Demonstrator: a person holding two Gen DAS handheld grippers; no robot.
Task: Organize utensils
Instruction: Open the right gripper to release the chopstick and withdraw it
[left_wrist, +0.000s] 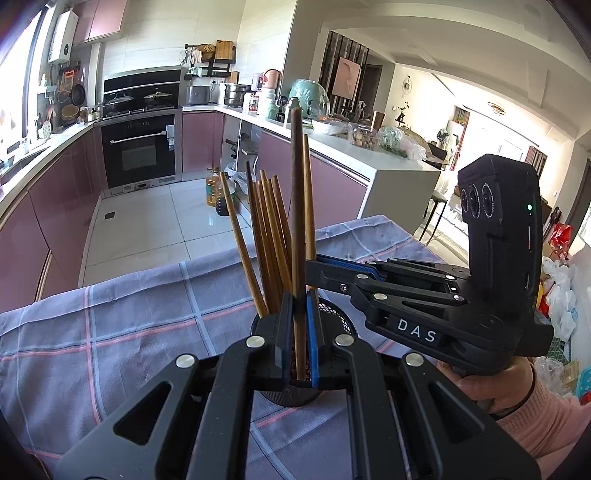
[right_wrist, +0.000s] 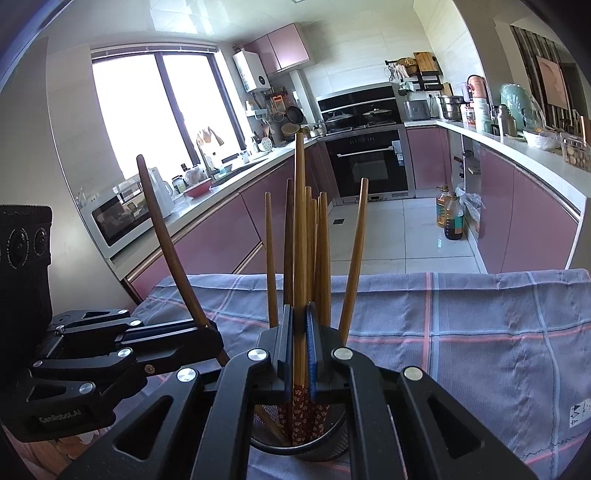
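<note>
White "DAS" lettering marks the right gripper (left_wrist: 312, 264); both it and the left gripper (left_wrist: 299, 343) pinch chopsticks, seemingly.

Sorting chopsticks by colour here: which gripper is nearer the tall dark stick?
Left. The left gripper is shut on the dark stick above the mesh holder; the right gripper, beside it, is shut on lighter chopsticks.
</note>
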